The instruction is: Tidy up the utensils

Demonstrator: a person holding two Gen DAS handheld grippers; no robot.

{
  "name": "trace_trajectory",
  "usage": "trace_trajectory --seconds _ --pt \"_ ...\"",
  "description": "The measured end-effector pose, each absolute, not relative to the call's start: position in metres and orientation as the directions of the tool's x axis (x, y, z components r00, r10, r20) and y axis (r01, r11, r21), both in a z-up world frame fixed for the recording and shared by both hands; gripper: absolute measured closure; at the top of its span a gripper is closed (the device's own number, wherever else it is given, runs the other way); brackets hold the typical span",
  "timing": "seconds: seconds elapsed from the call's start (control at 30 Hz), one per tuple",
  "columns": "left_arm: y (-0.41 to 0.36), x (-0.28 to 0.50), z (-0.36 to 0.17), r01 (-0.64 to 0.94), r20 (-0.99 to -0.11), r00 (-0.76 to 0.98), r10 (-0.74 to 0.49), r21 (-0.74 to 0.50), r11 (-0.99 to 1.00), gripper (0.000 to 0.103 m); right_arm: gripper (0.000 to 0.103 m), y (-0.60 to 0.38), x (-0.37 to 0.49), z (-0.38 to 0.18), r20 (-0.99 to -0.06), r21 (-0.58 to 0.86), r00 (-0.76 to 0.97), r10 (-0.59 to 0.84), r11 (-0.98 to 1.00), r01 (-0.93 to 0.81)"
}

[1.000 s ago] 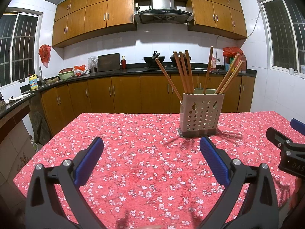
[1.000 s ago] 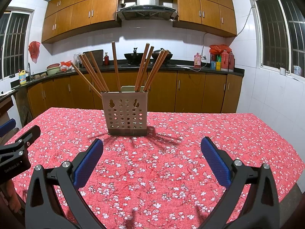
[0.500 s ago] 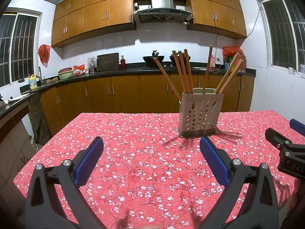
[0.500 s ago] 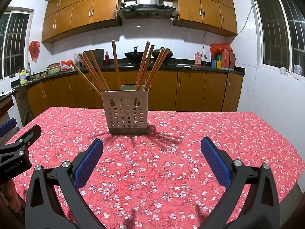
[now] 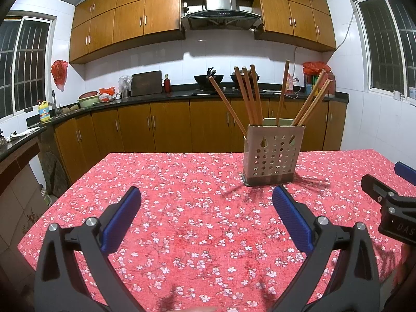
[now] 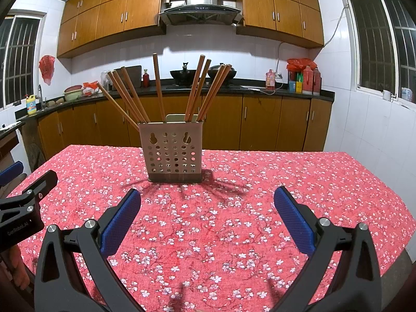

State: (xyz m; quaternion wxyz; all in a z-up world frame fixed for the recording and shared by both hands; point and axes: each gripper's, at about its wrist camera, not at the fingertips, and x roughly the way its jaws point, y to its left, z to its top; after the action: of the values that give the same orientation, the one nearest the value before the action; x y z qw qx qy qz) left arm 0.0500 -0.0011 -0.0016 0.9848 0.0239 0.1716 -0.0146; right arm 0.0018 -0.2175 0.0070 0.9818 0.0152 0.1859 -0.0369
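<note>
Chopsticks [image 6: 156, 88] stand splayed in the perforated holder [image 6: 171, 153] mid-surface, both grippers' jaws spread wide and empty, so any tidying should probably pinch one stick high and lift straight.

Left tool [image 6: 23, 221] reads "GenRobot.AI"; right tool [image 5: 397, 221] shows "DAS".

Indoor artificial light from overhead, fairly bright, even. Windows [image 6: 382, 41] dark. Utensil holder [image 6: 174, 153] sharp in both views; chopsticks [image 6: 158, 88] cast spidery fan of shadows on tablecloth [image 6: 234, 208] in front of holder. Soft glare on wall tiles above holder. Strong fisheye bending, black vignette at corners. No motion blur.
</note>
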Motion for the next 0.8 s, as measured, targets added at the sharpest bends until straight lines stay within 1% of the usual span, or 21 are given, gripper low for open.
trace_trajectory --seconds 0.8 --pt "0.0068 0.0537 -0.0063 0.038 -0.352 0.936 -0.022 0.038 0.999 0.004 0.002 -0.2166 0.0018 0.0060 -0.369 0.019 0.927 -0.066 0.997 0.078"
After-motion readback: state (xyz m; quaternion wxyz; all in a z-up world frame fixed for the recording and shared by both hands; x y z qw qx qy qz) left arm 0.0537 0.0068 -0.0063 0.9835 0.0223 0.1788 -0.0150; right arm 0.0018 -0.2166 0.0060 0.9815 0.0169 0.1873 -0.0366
